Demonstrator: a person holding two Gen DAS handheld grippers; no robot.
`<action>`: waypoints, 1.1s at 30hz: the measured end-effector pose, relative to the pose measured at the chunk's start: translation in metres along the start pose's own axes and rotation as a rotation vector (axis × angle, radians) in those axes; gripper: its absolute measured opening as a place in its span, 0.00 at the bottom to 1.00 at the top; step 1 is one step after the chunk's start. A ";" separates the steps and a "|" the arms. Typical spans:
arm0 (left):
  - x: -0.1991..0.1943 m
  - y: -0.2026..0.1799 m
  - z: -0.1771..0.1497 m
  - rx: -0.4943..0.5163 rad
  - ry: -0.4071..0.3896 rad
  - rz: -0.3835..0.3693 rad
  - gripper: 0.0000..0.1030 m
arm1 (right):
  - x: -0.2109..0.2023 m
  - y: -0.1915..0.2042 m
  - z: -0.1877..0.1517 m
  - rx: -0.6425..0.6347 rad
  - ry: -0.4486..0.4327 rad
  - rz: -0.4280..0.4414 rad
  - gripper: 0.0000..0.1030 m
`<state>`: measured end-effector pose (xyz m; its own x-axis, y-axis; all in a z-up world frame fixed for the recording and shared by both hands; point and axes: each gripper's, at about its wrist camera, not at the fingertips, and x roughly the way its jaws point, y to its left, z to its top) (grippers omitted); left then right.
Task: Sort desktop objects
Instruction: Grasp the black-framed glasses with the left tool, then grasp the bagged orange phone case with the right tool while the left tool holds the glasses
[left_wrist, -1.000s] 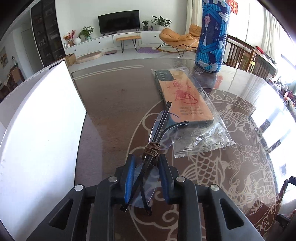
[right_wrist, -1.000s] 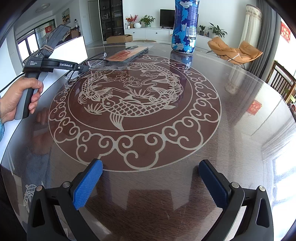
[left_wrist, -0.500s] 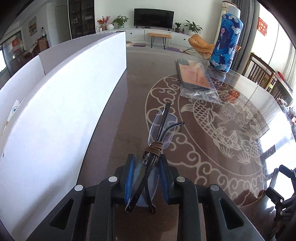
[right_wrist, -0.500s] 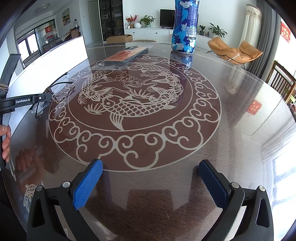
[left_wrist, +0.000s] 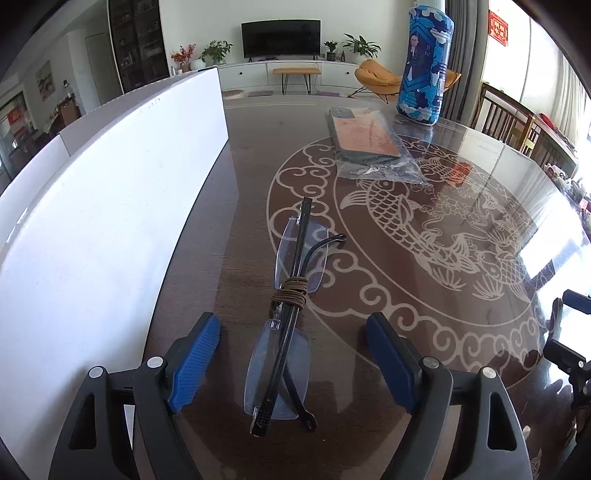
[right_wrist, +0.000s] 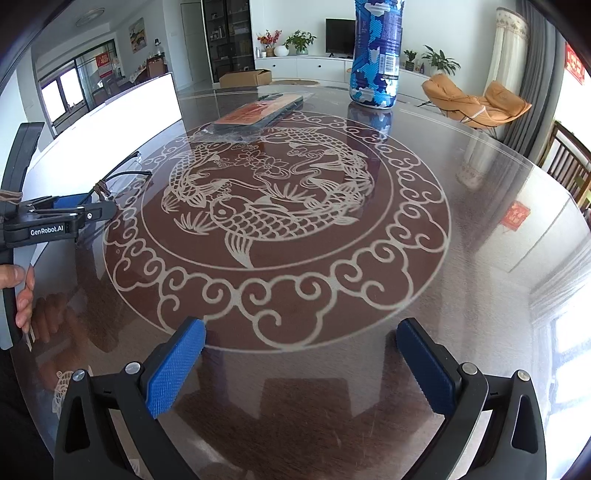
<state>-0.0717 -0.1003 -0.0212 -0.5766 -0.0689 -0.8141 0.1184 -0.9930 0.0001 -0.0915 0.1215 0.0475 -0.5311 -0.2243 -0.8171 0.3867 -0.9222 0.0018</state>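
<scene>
My left gripper (left_wrist: 291, 363) is released, its blue pads wide apart, and the folded glasses (left_wrist: 286, 325) lie on the table (left_wrist: 240, 206) between them, at lower centre. My right gripper (right_wrist: 301, 369) is also released, with nothing between its pads.

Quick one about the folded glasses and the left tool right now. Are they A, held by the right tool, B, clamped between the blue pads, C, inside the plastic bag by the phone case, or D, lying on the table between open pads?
D: in the left wrist view the folded glasses lie on the table between the left tool's spread blue pads, with a gap on each side.
</scene>
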 end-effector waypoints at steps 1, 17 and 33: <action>0.000 0.001 0.000 -0.007 0.002 0.003 0.81 | 0.006 -0.002 0.014 0.013 0.014 0.052 1.00; 0.009 0.000 0.007 -0.013 0.058 0.002 1.00 | 0.177 0.027 0.266 0.365 0.177 0.049 1.00; 0.015 -0.004 0.012 -0.015 0.033 -0.005 1.00 | 0.169 0.074 0.248 0.107 0.059 -0.124 0.77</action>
<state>-0.0907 -0.0990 -0.0265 -0.5506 -0.0604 -0.8326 0.1274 -0.9918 -0.0124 -0.3394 -0.0624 0.0523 -0.5237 -0.0905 -0.8471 0.2365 -0.9707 -0.0425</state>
